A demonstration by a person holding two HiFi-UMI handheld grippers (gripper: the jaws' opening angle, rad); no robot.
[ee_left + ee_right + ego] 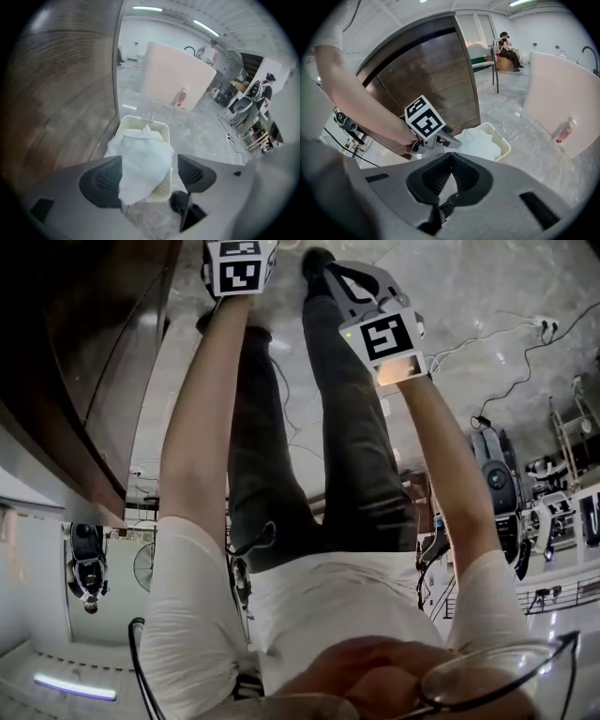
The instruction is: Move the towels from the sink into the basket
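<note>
Left gripper view: left claw wide open, crumpled white cloth towel loose over the cream plastic basket, so basically dropped in, right claw closed empty, sink unseen.

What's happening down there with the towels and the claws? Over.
Left claw open, white towel in the gap, not pinched, right over the basket. Right claw shut, empty. Nothing blocking the basket. Over.

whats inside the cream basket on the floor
Heaped white towels fill the basket, rising to its rim. They cover its bottom, so anything beneath, and how many towels, cannot be told.
</note>
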